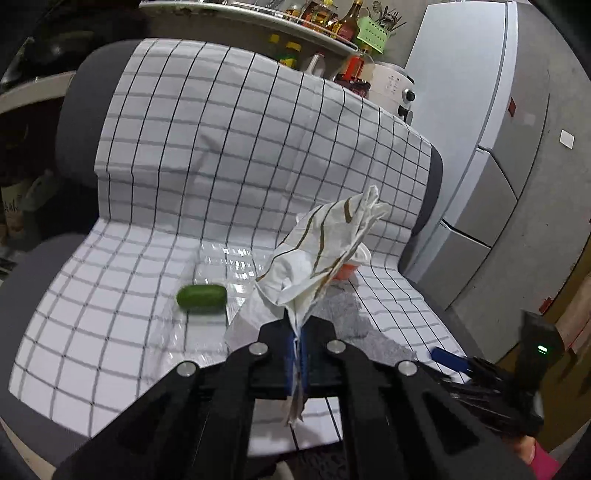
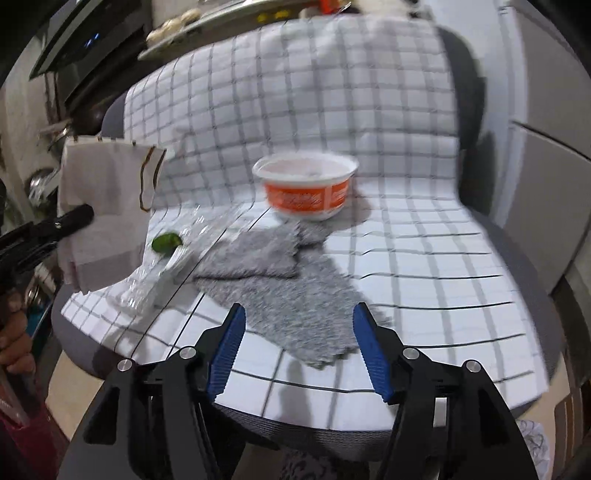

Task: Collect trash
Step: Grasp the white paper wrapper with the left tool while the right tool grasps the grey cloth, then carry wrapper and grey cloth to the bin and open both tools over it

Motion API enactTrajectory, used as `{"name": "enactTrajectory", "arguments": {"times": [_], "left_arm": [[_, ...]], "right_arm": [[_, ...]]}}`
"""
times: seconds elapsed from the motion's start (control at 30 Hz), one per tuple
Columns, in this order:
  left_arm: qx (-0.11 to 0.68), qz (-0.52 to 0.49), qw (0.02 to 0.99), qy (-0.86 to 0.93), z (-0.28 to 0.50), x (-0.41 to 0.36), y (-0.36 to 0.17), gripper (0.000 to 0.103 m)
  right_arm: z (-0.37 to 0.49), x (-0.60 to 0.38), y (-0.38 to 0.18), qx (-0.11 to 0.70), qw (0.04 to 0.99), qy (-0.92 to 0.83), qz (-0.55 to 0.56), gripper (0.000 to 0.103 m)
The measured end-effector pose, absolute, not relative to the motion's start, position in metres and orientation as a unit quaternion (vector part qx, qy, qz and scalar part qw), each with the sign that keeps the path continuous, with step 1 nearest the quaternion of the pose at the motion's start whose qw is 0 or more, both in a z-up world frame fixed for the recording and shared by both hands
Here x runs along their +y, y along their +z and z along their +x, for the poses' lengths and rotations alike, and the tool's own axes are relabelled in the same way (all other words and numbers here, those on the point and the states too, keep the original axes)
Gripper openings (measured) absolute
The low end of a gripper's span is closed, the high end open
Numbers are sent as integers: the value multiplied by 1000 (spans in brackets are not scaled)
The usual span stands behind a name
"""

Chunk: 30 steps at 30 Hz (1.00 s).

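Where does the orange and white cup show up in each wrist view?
Left wrist: the orange and white cup sits right of centre, mostly hidden behind the white paper bag clamped in the left gripper.
Right wrist: centre, upper half, in full view, beyond the open right gripper.
Shared landmark: the grey cloth lying just in front of the cup.

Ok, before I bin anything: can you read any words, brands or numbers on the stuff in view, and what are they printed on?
Nothing can be read with confidence.
Orange-and-white bowl: white print on the orange band, too blurred to read.
Bottles on the shelf: labels too small.
White appliance: panel markings too small.
Paper bag in the left gripper: brown lines only, no text.
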<state>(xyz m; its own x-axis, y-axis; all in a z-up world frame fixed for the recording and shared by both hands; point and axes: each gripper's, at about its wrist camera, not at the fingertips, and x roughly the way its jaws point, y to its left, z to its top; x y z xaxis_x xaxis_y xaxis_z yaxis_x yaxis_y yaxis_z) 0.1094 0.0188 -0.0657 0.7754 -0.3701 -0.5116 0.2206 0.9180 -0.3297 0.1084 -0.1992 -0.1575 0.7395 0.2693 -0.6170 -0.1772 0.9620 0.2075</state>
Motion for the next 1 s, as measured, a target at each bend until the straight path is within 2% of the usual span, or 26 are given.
{"name": "enactTrajectory", "arguments": {"times": [0.17,0.27,0.5,0.53,0.57,0.6,0.67,0.73,0.83,1.0], "left_arm": [[310,-138,927,-160,112,19,-78,0],[311,-140,926,-159,111,21,-81,0],[317,-132,927,-153,116,22,-85,0],[318,-131,927,-152,117,22,-86,0],[319,-131,926,-151,118,22,-87,0],[320,-132,926,-152,120,23,-88,0],[322,-134,925,-150,122,22,-89,0],[320,-129,927,-149,122,18,-87,0],[316,-120,928,-157,118,11,-82,0],[298,-110,930,-186,107,-11,-67,0]], "right_arm": [[149,-194,-169,370,911,130,130,82],[177,-188,-168,372,907,122,154,83],[225,-175,-191,412,898,86,131,84],[223,-170,-191,410,902,84,109,80],[219,-165,-190,403,906,93,93,68],[217,-163,-189,399,906,106,90,60],[214,-161,-185,395,907,123,85,34],[209,-161,-176,376,914,132,73,21],[191,-167,-155,330,933,134,58,17],[145,-200,-115,263,953,131,67,17]]}}
